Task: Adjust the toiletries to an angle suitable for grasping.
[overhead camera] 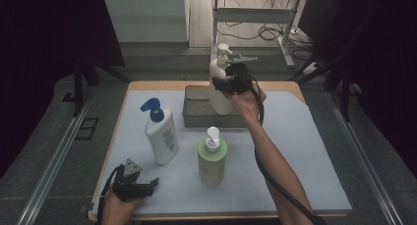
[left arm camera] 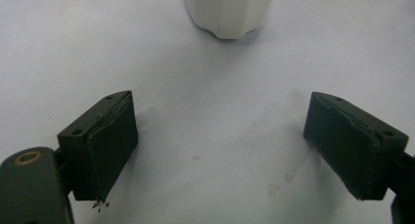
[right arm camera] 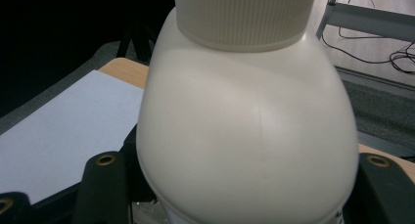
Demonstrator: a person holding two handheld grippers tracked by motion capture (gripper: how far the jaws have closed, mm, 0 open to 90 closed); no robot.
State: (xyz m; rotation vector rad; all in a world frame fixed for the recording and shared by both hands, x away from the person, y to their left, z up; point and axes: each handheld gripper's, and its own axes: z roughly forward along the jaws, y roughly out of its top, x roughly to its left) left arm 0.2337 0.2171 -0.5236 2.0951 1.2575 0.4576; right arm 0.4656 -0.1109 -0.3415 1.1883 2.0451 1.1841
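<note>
Cream pump bottle (overhead camera: pixel 220 82) pinched by right gripper (overhead camera: pixel 231 82) — ribbed collar close-up, left gripper (overhead camera: pixel 140 185) spread.

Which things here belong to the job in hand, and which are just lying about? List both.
In the job:
- cream pump bottle, clamped by the right gripper
- grey bin, which the bottle hangs over

Lying about:
- white bottle with blue pump
- green pump bottle
- left gripper, open and holding nothing

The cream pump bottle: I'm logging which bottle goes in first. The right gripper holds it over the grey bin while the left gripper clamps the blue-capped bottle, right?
Not quite. The right gripper does hold the cream pump bottle over the grey bin, but the left gripper is open with nothing between its jaws, as the left gripper view shows.
</note>
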